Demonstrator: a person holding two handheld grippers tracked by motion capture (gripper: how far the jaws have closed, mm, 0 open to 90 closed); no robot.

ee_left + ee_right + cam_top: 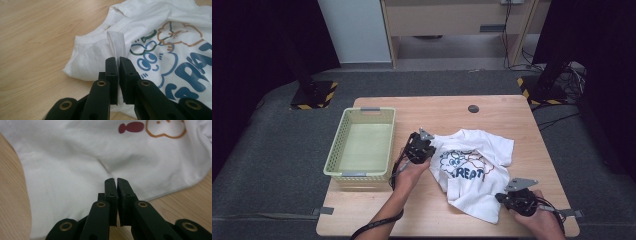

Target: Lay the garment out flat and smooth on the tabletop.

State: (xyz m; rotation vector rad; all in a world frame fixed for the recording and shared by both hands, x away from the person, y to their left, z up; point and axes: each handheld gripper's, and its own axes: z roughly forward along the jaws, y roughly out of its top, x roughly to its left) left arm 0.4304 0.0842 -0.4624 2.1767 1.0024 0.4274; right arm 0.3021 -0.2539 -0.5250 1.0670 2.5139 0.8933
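A white T-shirt [472, 165] with a blue and orange cartoon print lies crumpled on the wooden table [437, 107]. My left gripper [430, 151] is at the shirt's left edge. In the left gripper view it [118, 60] is shut on a raised fold of white cloth [116, 43] near the collar. My right gripper [499, 197] is at the shirt's near right corner. In the right gripper view its jaws [116, 180] are shut, with creases of the T-shirt [75, 170] running into them.
A pale green plastic basket [335, 150] stands empty at the table's left side, close to my left hand. A small dark disc [473, 108] is set in the tabletop near the far edge. Bare wood shows around the shirt.
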